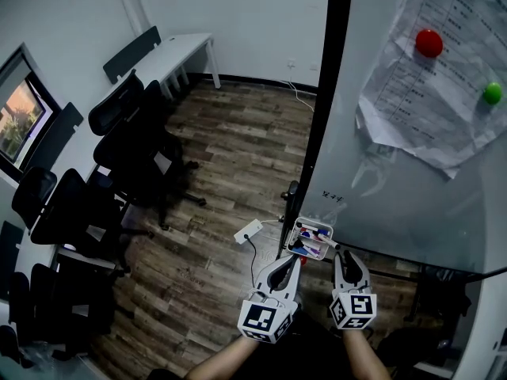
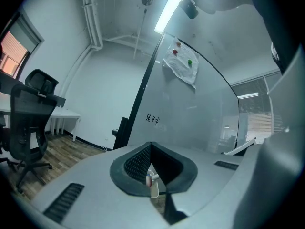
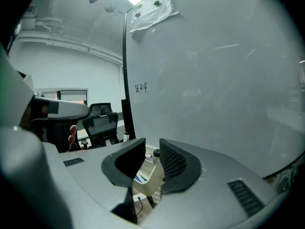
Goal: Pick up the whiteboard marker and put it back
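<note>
Two grippers flank one tray [image 1: 315,222] on the whiteboard [image 1: 396,196].

- Left gripper [image 1: 294,253], at the tray's left corner: jaw tips closed together.
- Whiteboard markers [image 1: 310,240]: in the tray, count unclear.
- Right gripper [image 1: 339,252], just right of the tray: jaws apart, empty.

Only the head view shows two magnets, one red [image 1: 428,43] and one green [image 1: 493,93], high above the tray. Only the right gripper view shows a dark marker cap [image 3: 156,152].

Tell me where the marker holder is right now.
Head view, lower centre: the white marker holder sits at the whiteboard's bottom left corner, just ahead of the left gripper and right gripper.
</note>
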Tool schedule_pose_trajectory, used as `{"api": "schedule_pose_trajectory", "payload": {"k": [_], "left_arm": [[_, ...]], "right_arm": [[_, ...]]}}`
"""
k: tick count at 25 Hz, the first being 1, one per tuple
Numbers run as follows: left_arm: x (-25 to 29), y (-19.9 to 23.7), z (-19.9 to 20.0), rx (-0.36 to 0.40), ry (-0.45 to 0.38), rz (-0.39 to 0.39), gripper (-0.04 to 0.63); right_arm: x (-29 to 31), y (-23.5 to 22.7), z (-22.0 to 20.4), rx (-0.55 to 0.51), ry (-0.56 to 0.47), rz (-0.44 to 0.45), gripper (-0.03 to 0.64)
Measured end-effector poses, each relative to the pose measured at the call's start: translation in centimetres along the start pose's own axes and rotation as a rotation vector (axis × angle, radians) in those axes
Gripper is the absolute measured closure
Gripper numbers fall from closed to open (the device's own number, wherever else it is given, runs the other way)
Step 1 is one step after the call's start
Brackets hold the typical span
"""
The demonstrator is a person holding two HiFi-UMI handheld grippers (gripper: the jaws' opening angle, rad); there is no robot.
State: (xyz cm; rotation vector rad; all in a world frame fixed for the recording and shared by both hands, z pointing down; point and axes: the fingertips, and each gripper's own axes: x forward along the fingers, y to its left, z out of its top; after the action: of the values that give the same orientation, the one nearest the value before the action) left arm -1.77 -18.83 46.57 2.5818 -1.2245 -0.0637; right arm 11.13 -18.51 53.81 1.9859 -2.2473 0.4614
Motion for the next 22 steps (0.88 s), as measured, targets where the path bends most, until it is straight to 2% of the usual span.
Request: {"api": "schedule_pose_trajectory", "payload": {"k": [3, 6, 10, 22], "left_arm": [[-0.5, -0.6, 0.3, 0.004, -0.012, -0.01, 0.589], [-1.3, -1.0, 0.5, 0.007, -0.023, -0.018, 0.589], [-2.6, -1.6, 0.6, 0.01, -0.033, -0.022, 0.589], [-6.8, -2.5, 0.9, 0.014, -0.05, -0.04, 0.589]], "right_arm": [[-0.8, 0.1, 0.5, 0.002, -0.016, -0.006, 0.527], [-1.7, 0.3, 0.8, 0.001, -0.028, -0.017, 0.572], [-3.0, 1.2, 1.1, 0.001, -0.039, -0.014, 0.598], [-7.0, 4.0, 2.0, 0.016, -0.071, -0.006, 0.603]]}}
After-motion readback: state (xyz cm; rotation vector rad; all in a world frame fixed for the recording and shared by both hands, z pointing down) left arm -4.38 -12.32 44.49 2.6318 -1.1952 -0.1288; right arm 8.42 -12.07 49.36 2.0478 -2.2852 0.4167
